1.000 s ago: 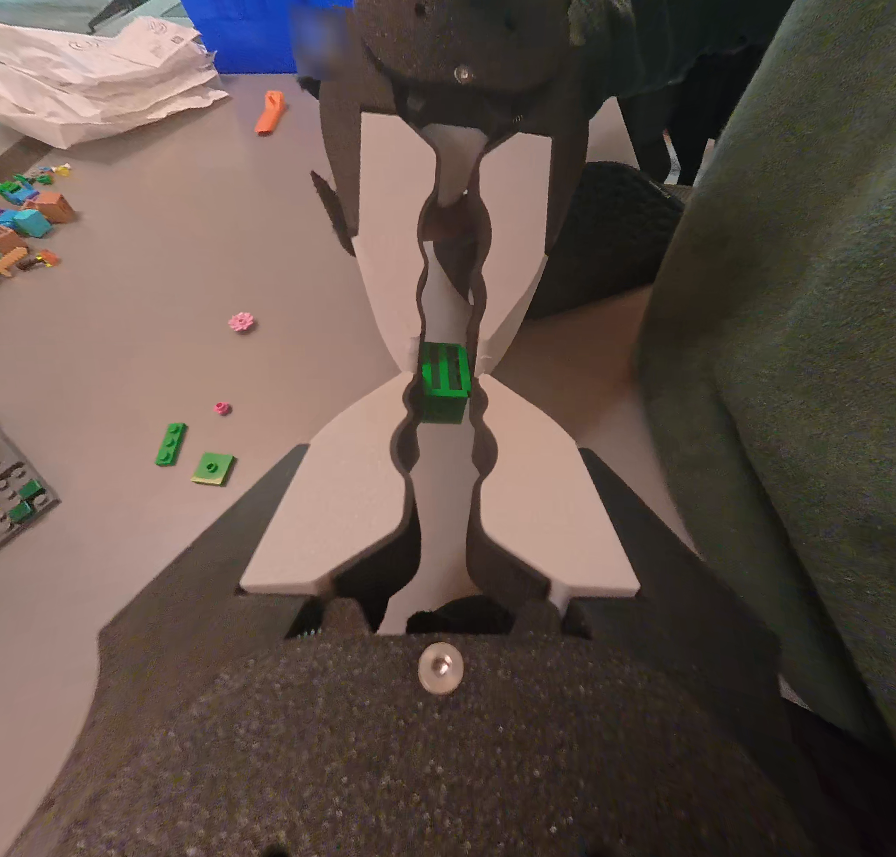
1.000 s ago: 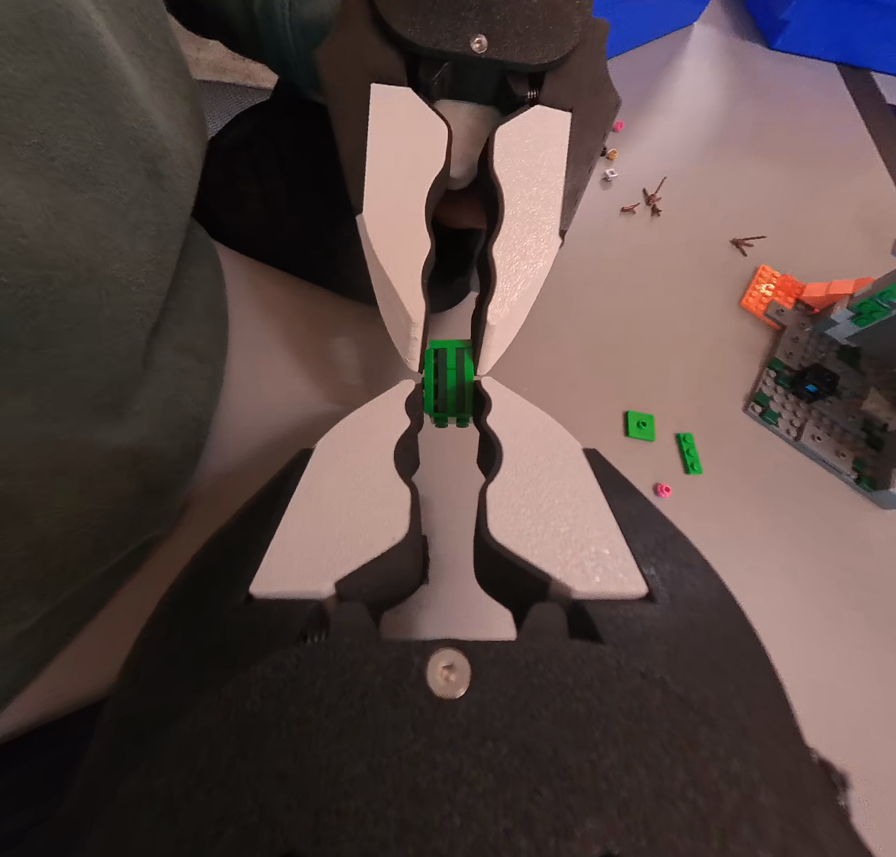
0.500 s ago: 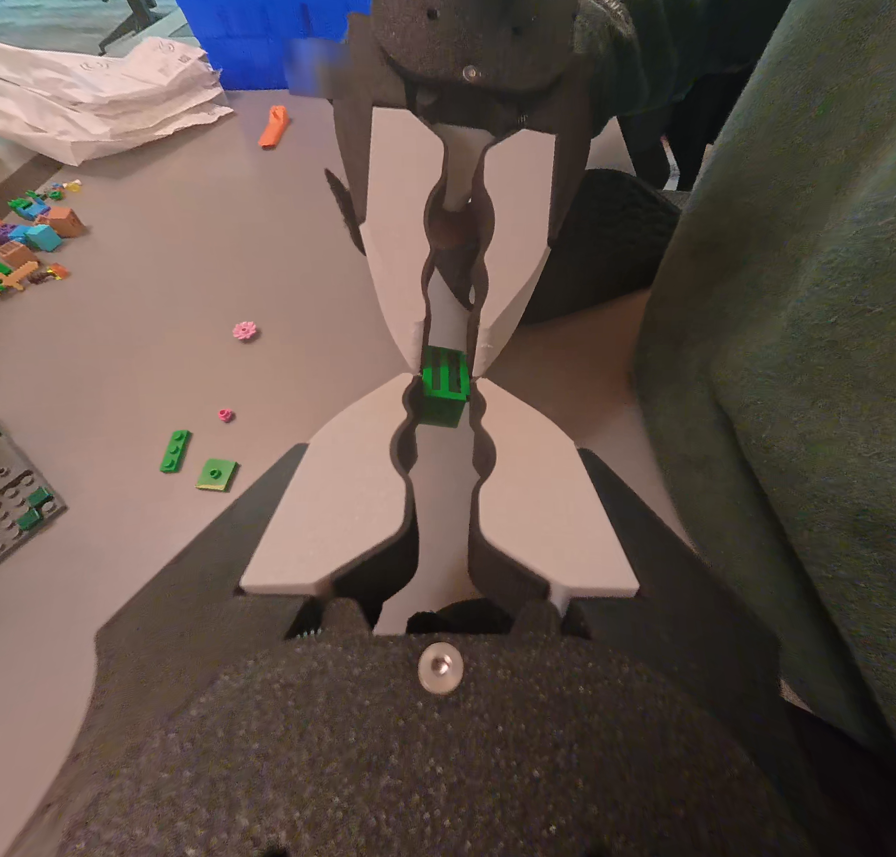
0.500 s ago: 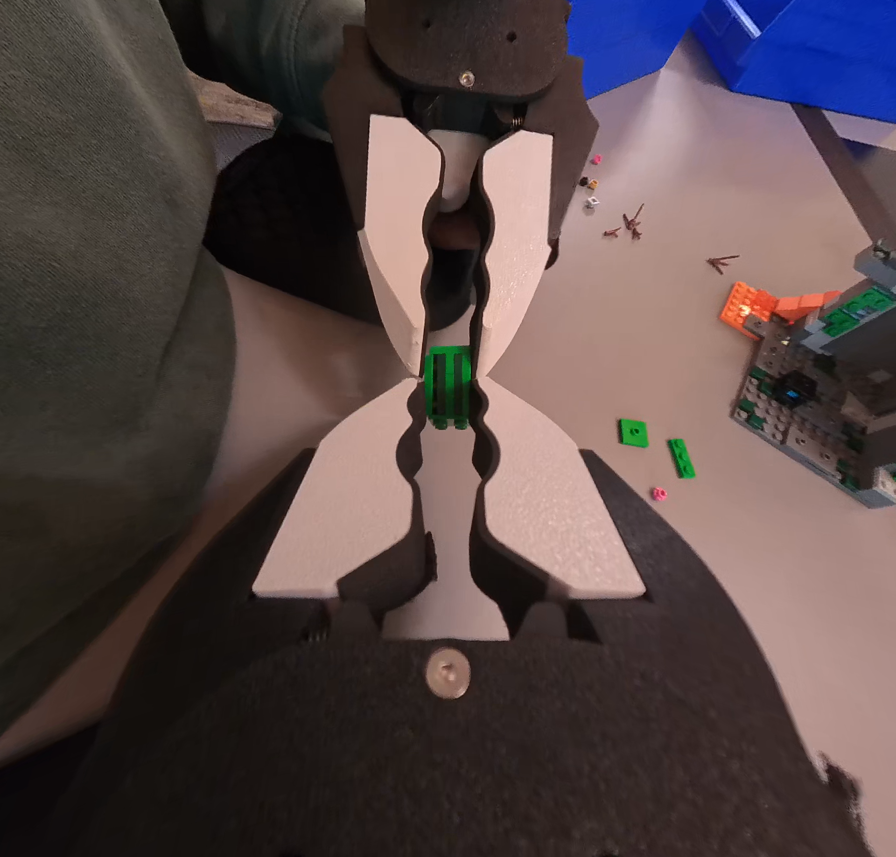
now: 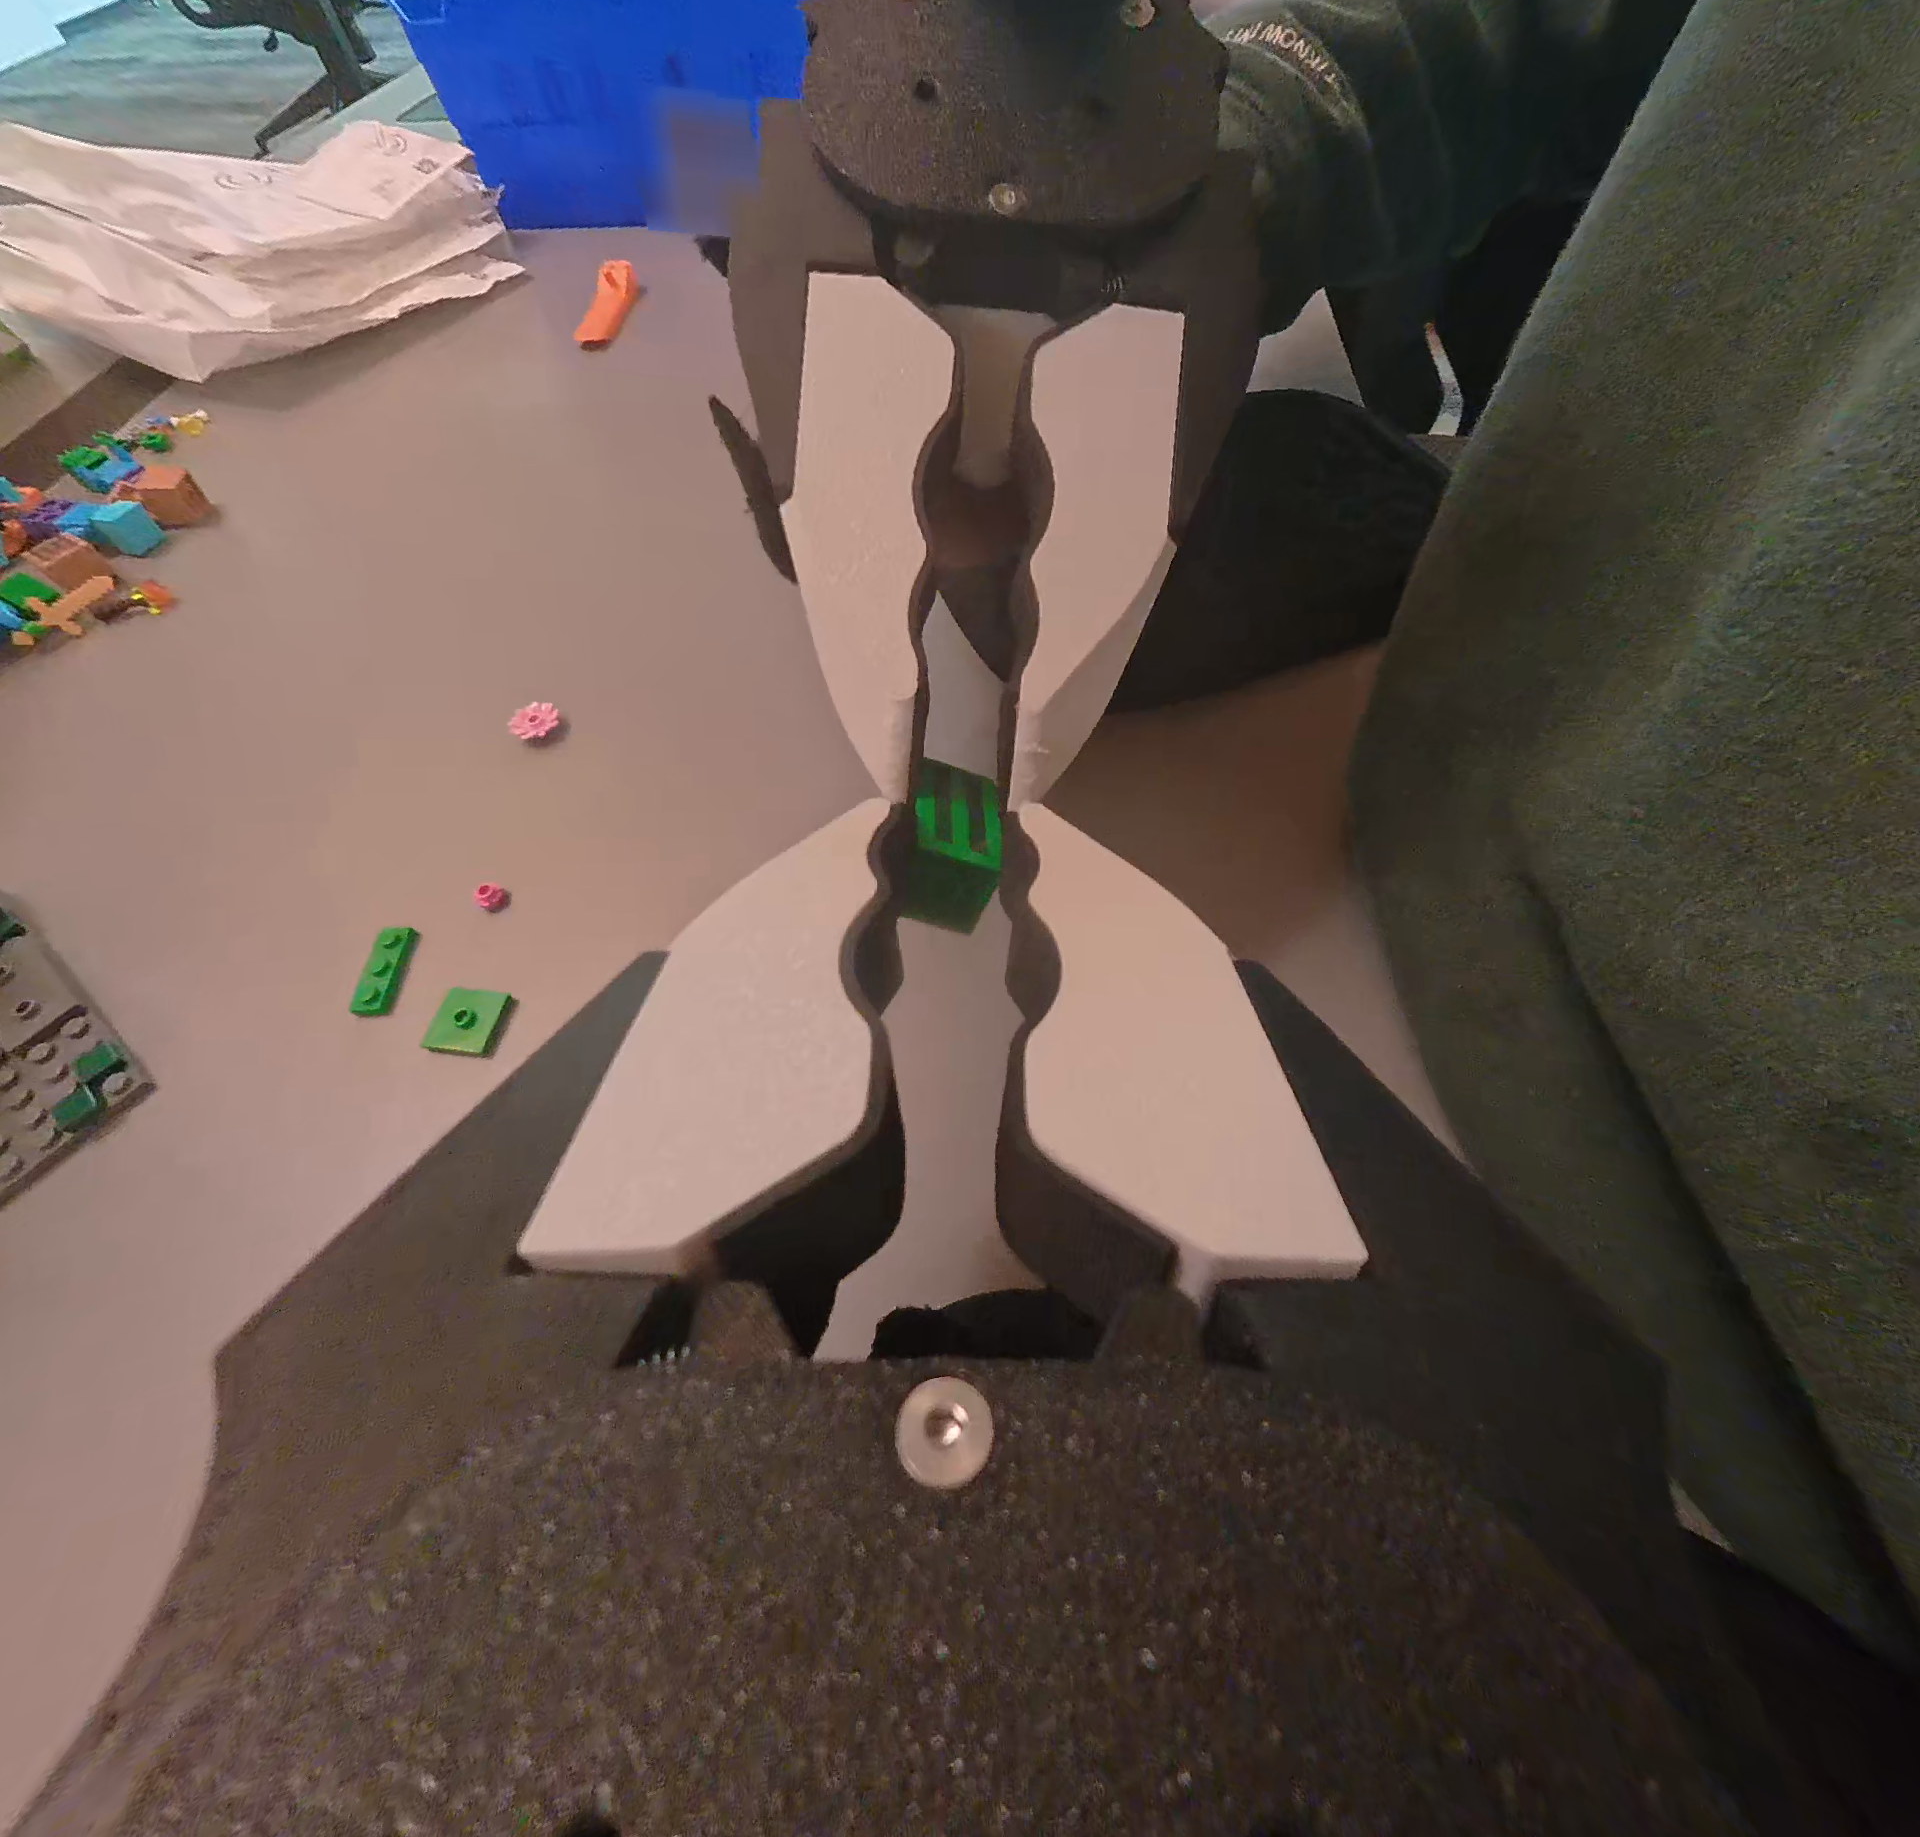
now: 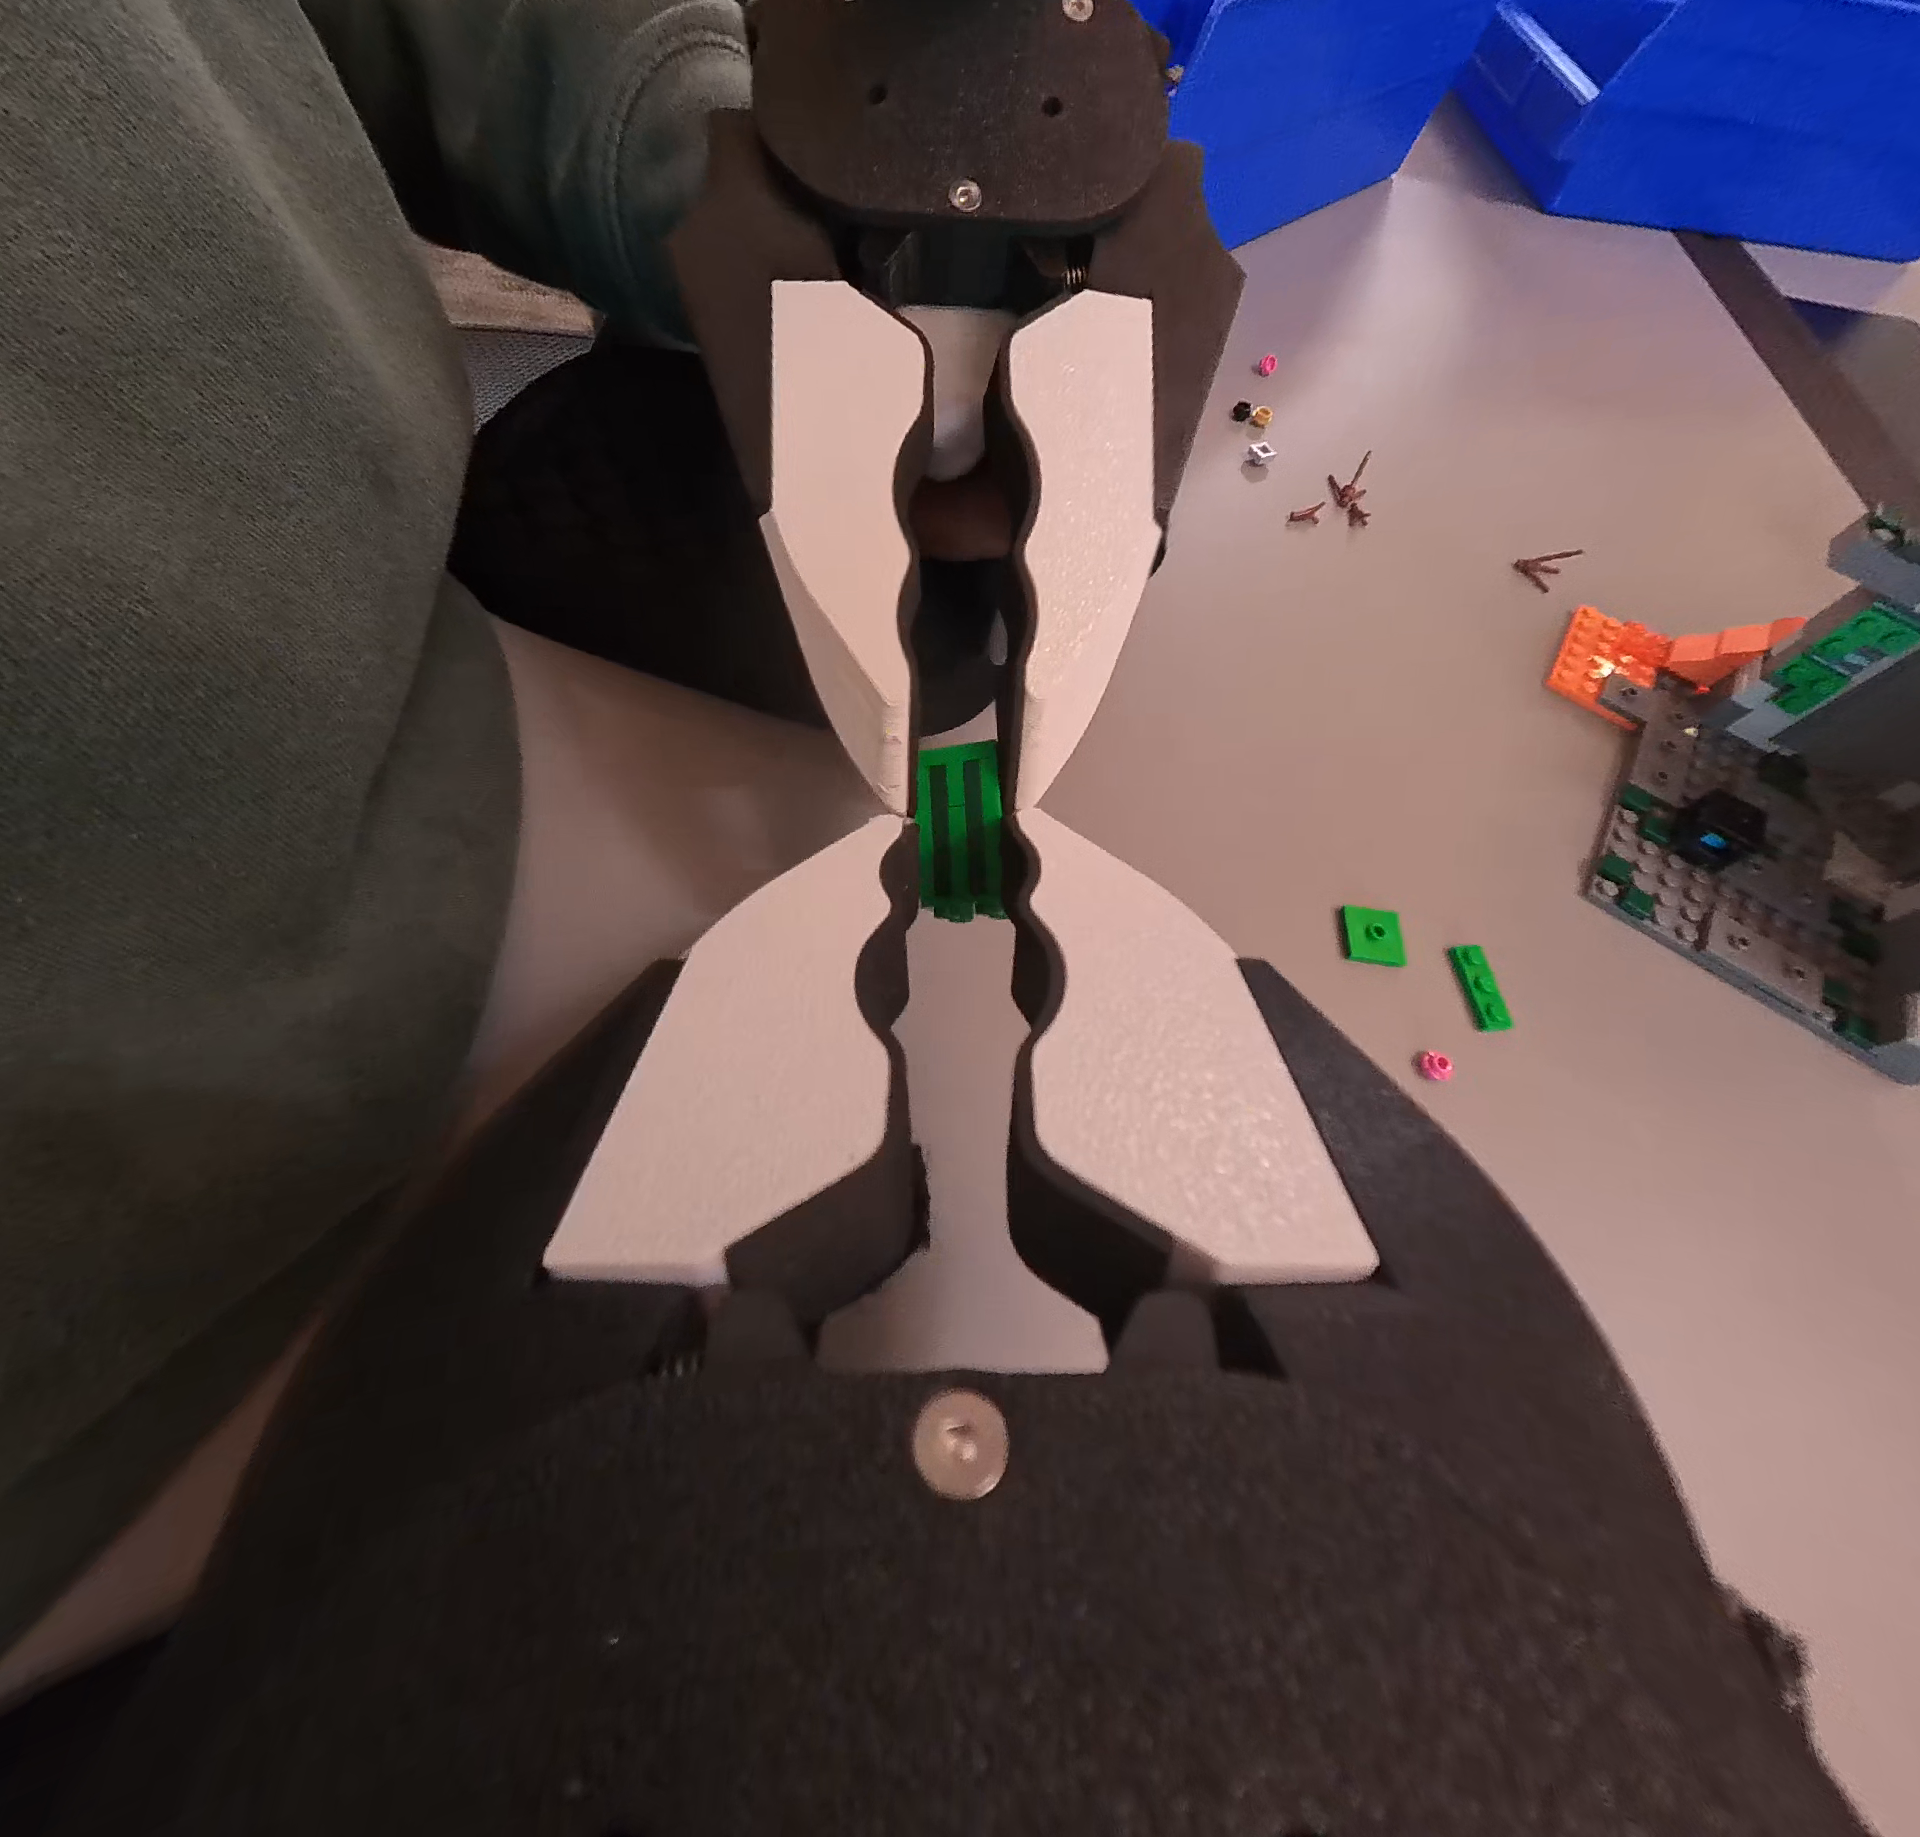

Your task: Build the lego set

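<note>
1. Above the near edge of the grey worktop (image 5: 312, 800), close to the person's green sleeve (image 5: 1662, 748), the left hand-held gripper (image 5: 951, 857) and the right hand-held gripper (image 6: 961, 857) meet tip to tip, both pinched on one small bright green stack of lego plates (image 5: 951, 842).
2. Each hand-held gripper is closed on that stack from its own end; neither has let go.
3. Compared with a second ago, the green stack sits slightly skewed in the left wrist view, and both cameras have tipped up, so more of the blue plastic bins (image 6: 1558, 73) shows. I read this as the two tools squeezing or twisting the plates together, not carrying them anywhere.
4. The stack has stayed at the fingertips throughout, so the joining step looks close to finished but not released.
5. Loose parts lie untouched on the worktop: a square green plate with one stud (image 6: 1374, 935), a narrow green plate (image 6: 1481, 987) just beside it, and a tiny pink round piece (image 6: 1434, 1064) near them.
6. Toward the worktop's right edge stands the partly built grey and green lego model with orange pieces (image 6: 1766, 852), well apart from the held stack.
7. My judgement: the sub-assembly must next travel to that model; an uneven pinch could pop the plates apart.
</note>
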Motion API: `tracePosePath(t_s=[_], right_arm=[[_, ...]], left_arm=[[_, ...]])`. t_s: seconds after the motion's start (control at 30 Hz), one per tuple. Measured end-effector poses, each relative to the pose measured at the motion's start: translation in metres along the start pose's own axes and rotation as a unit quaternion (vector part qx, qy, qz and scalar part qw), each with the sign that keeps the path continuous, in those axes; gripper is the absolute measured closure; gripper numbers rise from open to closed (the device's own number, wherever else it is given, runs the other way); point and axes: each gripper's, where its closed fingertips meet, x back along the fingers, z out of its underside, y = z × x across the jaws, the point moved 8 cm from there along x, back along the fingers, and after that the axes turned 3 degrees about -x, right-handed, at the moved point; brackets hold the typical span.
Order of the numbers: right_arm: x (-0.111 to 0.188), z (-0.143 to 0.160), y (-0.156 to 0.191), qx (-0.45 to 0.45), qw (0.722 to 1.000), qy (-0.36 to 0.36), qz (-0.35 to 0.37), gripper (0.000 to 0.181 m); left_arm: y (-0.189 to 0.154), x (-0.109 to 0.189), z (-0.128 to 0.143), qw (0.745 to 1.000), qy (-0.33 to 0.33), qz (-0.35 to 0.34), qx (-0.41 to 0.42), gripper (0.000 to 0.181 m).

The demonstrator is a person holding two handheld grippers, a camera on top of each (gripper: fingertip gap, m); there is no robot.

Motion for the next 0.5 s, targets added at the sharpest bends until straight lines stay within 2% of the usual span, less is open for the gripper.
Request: tracePosePath(t_s=[0.03,0.07,0.13,0.37,0.5], right_arm=[[0.0007,0.0,0.0004,0.005,1.0,0.001,0.001,0.164],[0.0005,0.0011,0.0005,0.011,1.0,0.011,0.004,0.154],[-0.0003,0.0039,0.0005,0.021,0.999,0.029,0.015,0.147],[0.0,-0.002,0.0045,0.057,0.998,0.017,0.029,0.16],[0.003,-0.0045,0.0032,0.042,0.999,0.006,0.013,0.163]], left_arm=[[0.0,0.0001,-0.0002,1.0,-0.002,0.001,-0.001,0.164],[0.0,0.0005,-0.0006,1.0,-0.004,0.002,0.0,0.164],[0.0008,0.0024,-0.0011,1.0,-0.013,0.005,0.007,0.165],[0.0008,0.0031,-0.0055,0.999,-0.039,0.016,0.024,0.164],[0.0007,0.0055,-0.0086,0.998,-0.057,0.018,0.027,0.163]])
